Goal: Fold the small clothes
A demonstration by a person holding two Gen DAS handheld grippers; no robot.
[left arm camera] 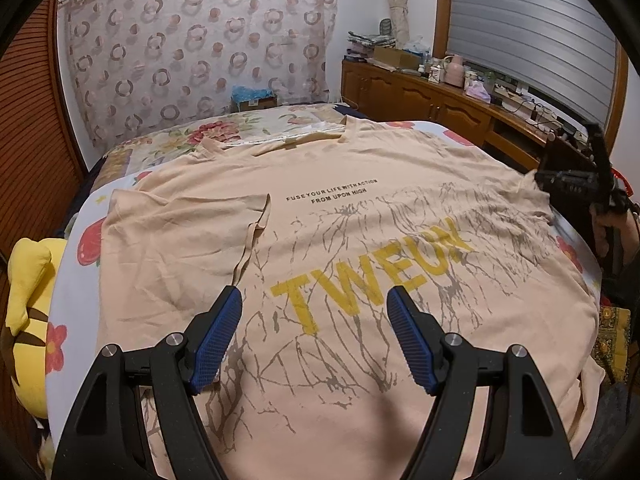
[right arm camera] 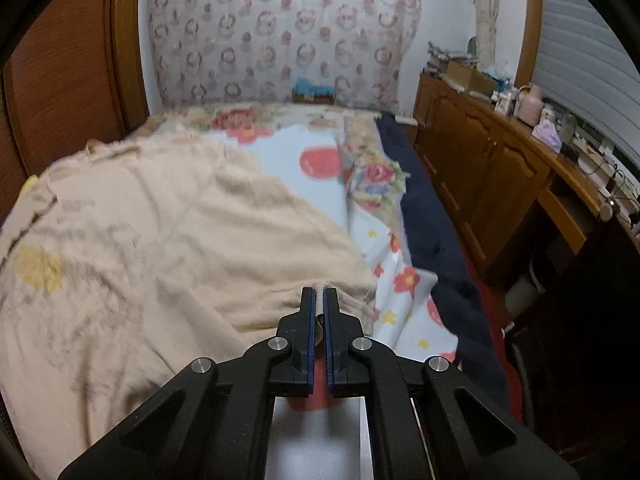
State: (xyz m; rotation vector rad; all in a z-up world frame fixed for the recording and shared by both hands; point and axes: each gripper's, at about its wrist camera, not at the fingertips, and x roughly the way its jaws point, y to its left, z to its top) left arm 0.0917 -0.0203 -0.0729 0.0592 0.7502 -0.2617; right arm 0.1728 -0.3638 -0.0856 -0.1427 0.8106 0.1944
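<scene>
Each gripper [left arm camera: 314, 300] [right arm camera: 319, 296] is black plastic with silver screws and blue ribbed pads [left arm camera: 218, 340].

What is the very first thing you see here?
A big peach T-shirt with yellow letters lies spread flat on the flowery bed, its left sleeve already folded in. The right gripper pinches the shirt's right edge, the left gripper hangs open above it, and a yellow plush toy sits at the bed's left side.
</scene>
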